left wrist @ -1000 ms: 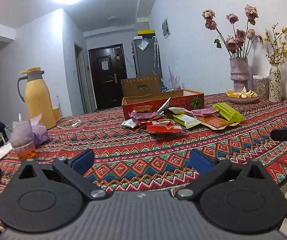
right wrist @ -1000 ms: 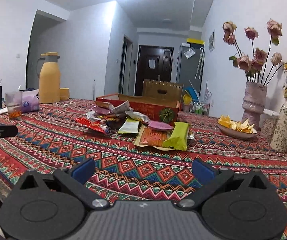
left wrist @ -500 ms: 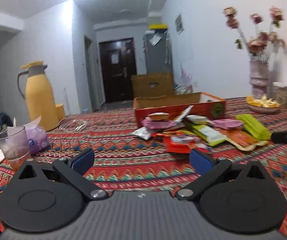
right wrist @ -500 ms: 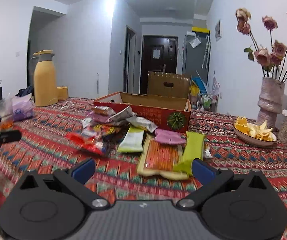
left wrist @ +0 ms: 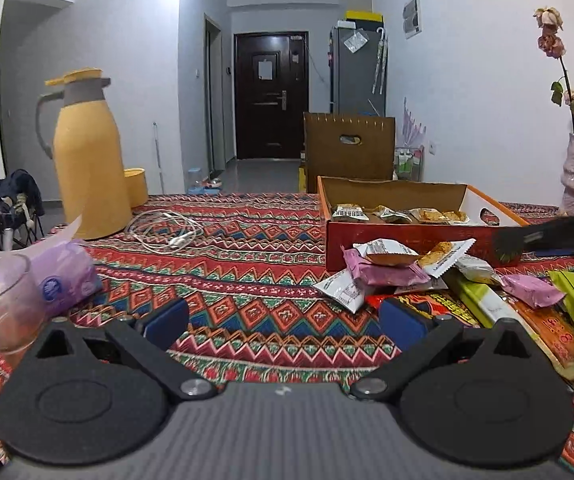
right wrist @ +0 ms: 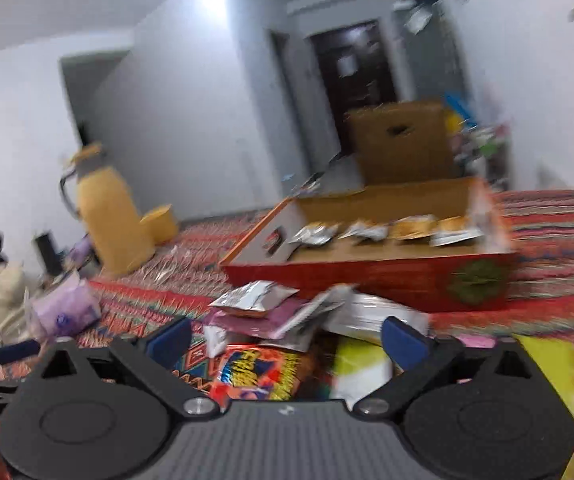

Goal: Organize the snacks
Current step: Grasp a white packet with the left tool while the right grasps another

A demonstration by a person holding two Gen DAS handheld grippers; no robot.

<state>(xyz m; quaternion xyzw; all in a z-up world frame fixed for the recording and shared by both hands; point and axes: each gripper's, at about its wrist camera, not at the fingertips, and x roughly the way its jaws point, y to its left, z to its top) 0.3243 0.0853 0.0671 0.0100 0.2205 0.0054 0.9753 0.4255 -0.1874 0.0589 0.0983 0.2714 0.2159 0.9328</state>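
Four packets sit in my shallow red cardboard box (left wrist: pixel 407 242); heap of loose foil snack packets (left wrist: pixel 439 280) on the bench remains; left tongs (left wrist: pixel 283 320) spread and empty, right tongs (right wrist: pixel 287 338) just narrowing, nothing pinched.

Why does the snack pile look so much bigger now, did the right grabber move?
Yes. The right gripper has come closer to the red box, now over the snack pile. Its jaws have just been closing, nothing between them.
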